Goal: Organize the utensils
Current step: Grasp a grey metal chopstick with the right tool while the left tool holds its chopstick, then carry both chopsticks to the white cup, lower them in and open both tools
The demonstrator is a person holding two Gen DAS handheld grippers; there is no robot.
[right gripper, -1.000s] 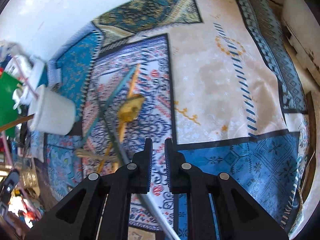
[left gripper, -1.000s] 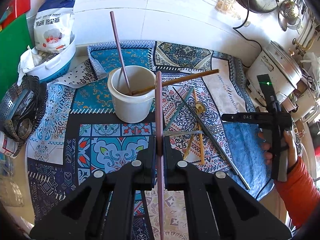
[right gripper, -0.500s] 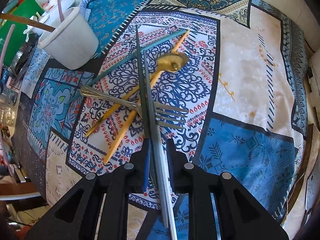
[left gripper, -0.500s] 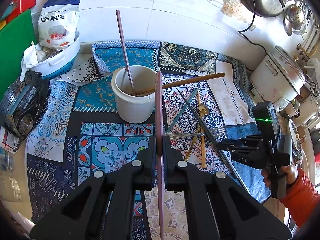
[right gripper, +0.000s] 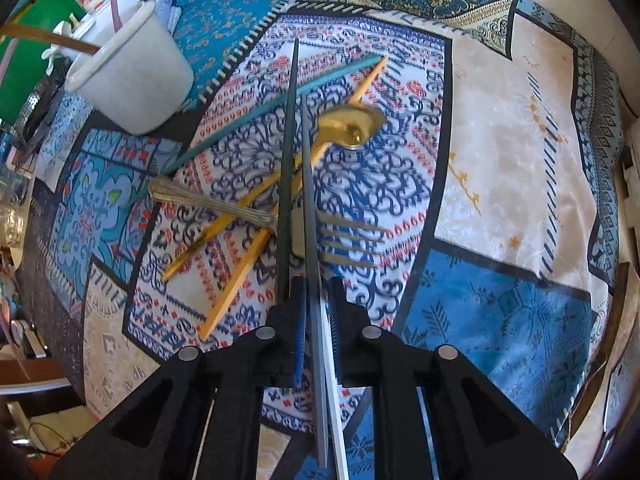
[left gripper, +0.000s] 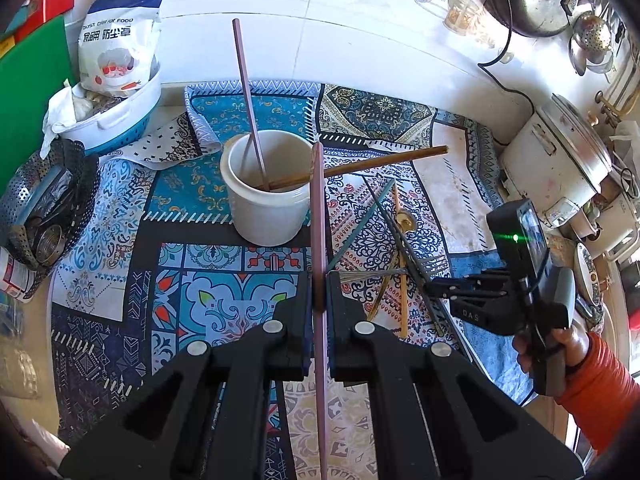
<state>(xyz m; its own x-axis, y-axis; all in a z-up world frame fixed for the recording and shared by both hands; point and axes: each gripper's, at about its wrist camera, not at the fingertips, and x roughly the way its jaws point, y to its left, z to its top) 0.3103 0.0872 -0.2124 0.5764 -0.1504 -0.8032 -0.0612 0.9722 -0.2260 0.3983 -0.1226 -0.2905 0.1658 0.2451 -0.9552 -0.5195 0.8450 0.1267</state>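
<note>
Left hand-held gripper: clenched on a long mauve chopstick, held upright, tip level with the rim of the white ceramic crock.

Right hand-held gripper: jaws closing, with a grey metal chopstick running lengthwise between them; pads not clearly pressing yet. A second, darker chopstick just outside the left-hand jaw, beside the grey one.

Landmark, the white ceramic crock on the patterned blue cloth over the worktop: already holding a second mauve chopstick and a brown wooden chopstick. To the right of the crock, a crossed pile: teal chopstick, gold spoon, yellow bamboo chopstick, silver fork. Grey chopstick lying over the fork, on the far side of the pile from the crock.

Step in hand, as judged: pinching the grey chopstick for transfer to the crock. Best done by closing squarely across its shaft, keeping the dark chopstick out of the jaws, then lifting straight up so the fork and spoon beneath are not dragged. Mauve chopstick best kept vertical meanwhile, ready for dropping into the crock.
</note>
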